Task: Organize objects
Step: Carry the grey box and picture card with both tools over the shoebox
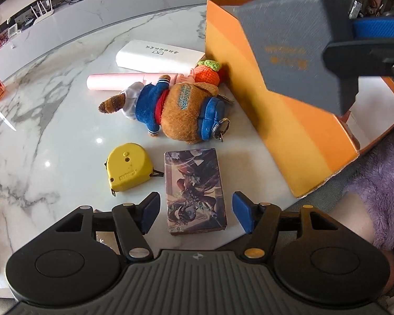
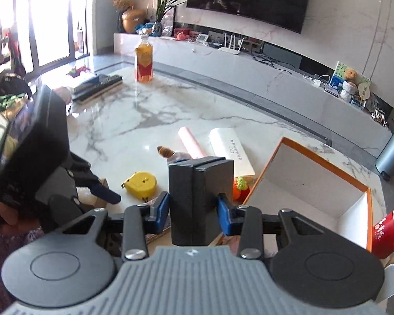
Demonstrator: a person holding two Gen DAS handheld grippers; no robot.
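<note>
Your left gripper [image 1: 195, 211] hangs wide open astride the card deck [image 1: 195, 191] on the marble table [image 1: 52, 120]. Your right gripper [image 2: 193, 206] clamps the dark grey box [image 2: 201, 199] beside the orange box [image 2: 315, 183] — it could clip that rim and twist loose.

Marble table [image 1: 52, 110] bears tape measure [image 1: 128, 168], plush [image 1: 176, 110] (possibly keychained), orange box [image 1: 289, 131].

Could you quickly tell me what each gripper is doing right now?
Left gripper: open, empty, straddling the card box.
Right gripper: closed on the dark grey box.
</note>
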